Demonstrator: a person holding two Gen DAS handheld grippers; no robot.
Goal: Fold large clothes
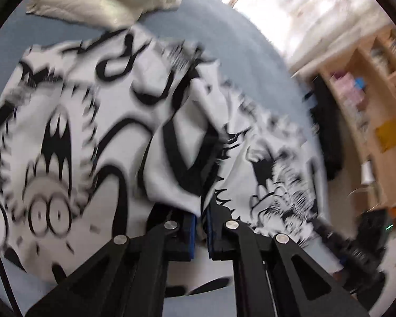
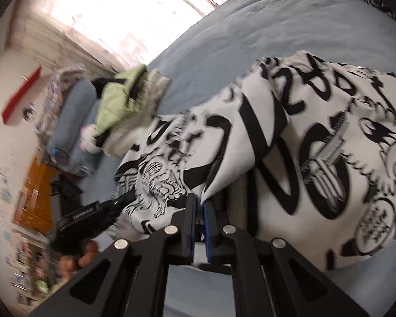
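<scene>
**A:** What do you have in your left gripper (image 1: 202,227)?

**B:** Its jaws are clamped together on a fold of the shirt (image 1: 97,132), a white garment covered in black cartoon print. The cloth rises from between the blue pads (image 1: 193,233) and spreads to the left and far side over the blue bed (image 1: 224,31). Beyond the shirt, at the far left, lies a cream jacket (image 1: 92,0). To the right, past the bed's edge, stand wooden shelves (image 1: 369,84).

**A:** And your right gripper (image 2: 199,219)?

**B:** Its fingers are also pressed together, pinching the shirt (image 2: 316,158) at its near edge. The shirt lies bunched on the bed (image 2: 264,18) and spreads to the right. Far left of it sits a green garment (image 2: 118,97). At the near left, your hand (image 2: 76,259) holds the other gripper. Both views are blurred.
</scene>
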